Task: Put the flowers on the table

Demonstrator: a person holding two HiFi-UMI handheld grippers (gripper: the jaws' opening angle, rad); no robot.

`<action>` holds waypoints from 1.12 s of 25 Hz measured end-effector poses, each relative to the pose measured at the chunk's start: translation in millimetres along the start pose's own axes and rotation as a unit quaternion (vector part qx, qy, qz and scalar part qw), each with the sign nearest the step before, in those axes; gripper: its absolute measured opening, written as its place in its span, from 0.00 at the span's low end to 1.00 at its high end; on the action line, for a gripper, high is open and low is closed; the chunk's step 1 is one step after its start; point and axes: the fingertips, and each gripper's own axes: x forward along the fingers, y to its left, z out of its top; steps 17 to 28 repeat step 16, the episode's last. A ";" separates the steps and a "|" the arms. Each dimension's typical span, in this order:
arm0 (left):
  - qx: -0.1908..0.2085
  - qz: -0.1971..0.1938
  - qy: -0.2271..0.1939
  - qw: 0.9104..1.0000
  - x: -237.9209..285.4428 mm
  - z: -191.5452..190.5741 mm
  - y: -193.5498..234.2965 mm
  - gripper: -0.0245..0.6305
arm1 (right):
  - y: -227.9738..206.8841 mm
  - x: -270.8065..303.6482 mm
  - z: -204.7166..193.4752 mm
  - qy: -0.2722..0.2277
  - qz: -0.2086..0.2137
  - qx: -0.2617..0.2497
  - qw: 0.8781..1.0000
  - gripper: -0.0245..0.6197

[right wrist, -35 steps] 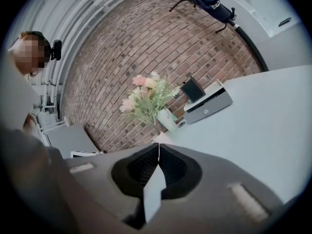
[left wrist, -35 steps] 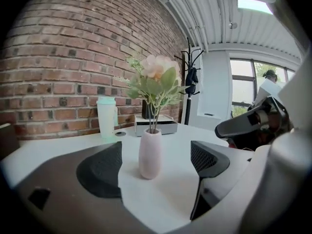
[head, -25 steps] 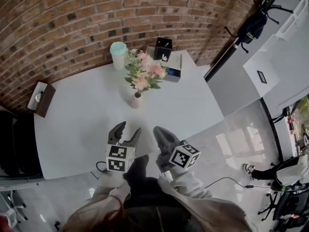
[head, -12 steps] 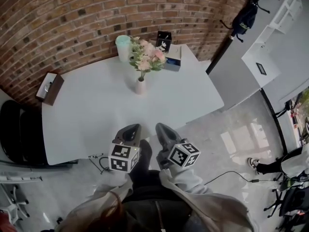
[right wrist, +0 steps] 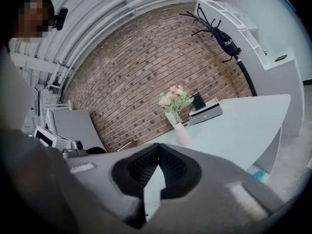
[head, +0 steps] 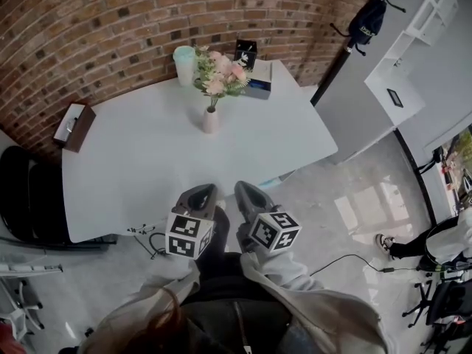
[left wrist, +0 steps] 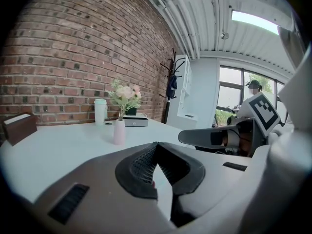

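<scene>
Pink and white flowers (head: 218,72) stand upright in a small pale pink vase (head: 211,120) on the white table (head: 147,168), toward its far side. The same flowers (left wrist: 123,92) and vase (left wrist: 119,131) show in the left gripper view, and flowers (right wrist: 174,99) with vase (right wrist: 182,133) in the right gripper view. My left gripper (head: 200,195) is shut and empty, held off the table's near edge. My right gripper (head: 245,193) is beside it, also shut with nothing in it. Both are well short of the vase.
Behind the vase stand a mint cup (head: 184,63), a black box (head: 245,52) and a grey case (head: 259,81). A brown tissue box (head: 72,125) sits at the table's left corner. A black chair (head: 26,201) is left, a brick wall (head: 110,28) behind, a white counter (head: 369,102) right.
My left gripper's jaws went from open to shut. Both grippers drew back toward me, away from the table edge. The flowers stayed in place.
</scene>
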 end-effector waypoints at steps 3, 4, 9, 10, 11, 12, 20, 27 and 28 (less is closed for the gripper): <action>0.001 -0.001 0.002 1.000 0.2 -2.0 -1.7 0.04 | 2.6 -0.1 -1.9 0.005 0.003 -0.008 1.000 0.04; 0.002 -0.001 0.002 1.000 0.0 -2.4 -1.9 0.04 | 3.6 -0.3 -2.7 0.007 0.005 -0.009 1.000 0.04; 0.001 0.001 0.005 1.000 0.1 -5.3 -2.1 0.04 | 5.8 -1.9 -4.0 0.008 0.009 -0.007 1.000 0.04; 0.000 0.000 0.005 1.000 0.4 -6.1 -2.2 0.04 | 5.5 -2.1 -4.7 0.010 0.008 -0.007 1.000 0.04; 0.000 0.000 0.004 1.000 0.9 -6.7 -2.0 0.04 | 4.8 -1.9 -5.4 0.011 0.008 -0.006 1.000 0.04; 0.000 0.000 0.003 1.000 1.7 -6.8 -1.2 0.04 | 4.0 -1.1 -5.6 0.011 0.008 -0.005 1.000 0.04; -0.004 -0.001 -0.003 1.000 4.3 -7.1 2.0 0.04 | 1.3 3.0 -5.0 0.011 0.005 -0.003 1.000 0.04; -0.004 -0.001 -0.003 1.000 4.3 -7.1 2.0 0.04 | 1.3 3.0 -5.0 0.011 0.005 -0.003 1.000 0.04; -0.004 -0.001 -0.003 1.000 4.3 -7.1 2.0 0.04 | 1.3 3.0 -5.0 0.011 0.005 -0.003 1.000 0.04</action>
